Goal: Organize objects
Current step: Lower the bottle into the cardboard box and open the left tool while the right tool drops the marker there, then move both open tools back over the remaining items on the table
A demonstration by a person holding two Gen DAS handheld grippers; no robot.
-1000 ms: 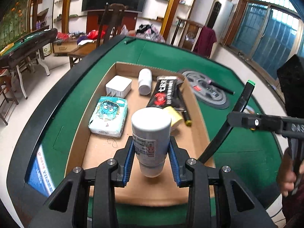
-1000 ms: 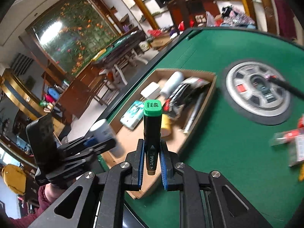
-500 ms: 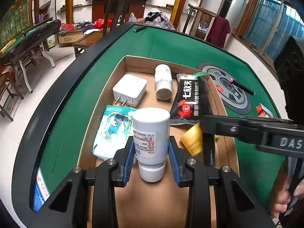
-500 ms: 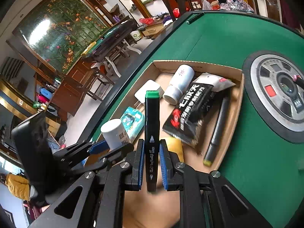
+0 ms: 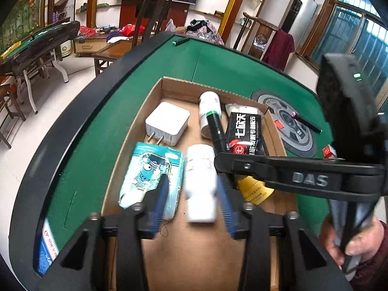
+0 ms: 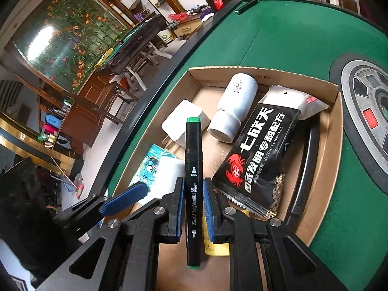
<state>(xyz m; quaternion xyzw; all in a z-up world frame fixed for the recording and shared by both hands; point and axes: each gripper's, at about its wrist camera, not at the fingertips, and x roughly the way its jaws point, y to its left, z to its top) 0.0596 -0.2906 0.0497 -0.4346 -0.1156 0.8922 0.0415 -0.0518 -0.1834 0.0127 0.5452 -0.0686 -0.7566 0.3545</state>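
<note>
left fingers opening apart, white bottle lying loose in cardboard tray | right fingers clamping green art marker over tray | risk: marker landing on bottle, rolling it

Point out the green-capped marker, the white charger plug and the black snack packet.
Green-capped marker (image 6: 193,181): right wrist view, on its black barrel.
White charger plug (image 5: 167,123): left wrist view, on its top face.
Black snack packet (image 6: 262,155): right wrist view, on its printed front.
</note>
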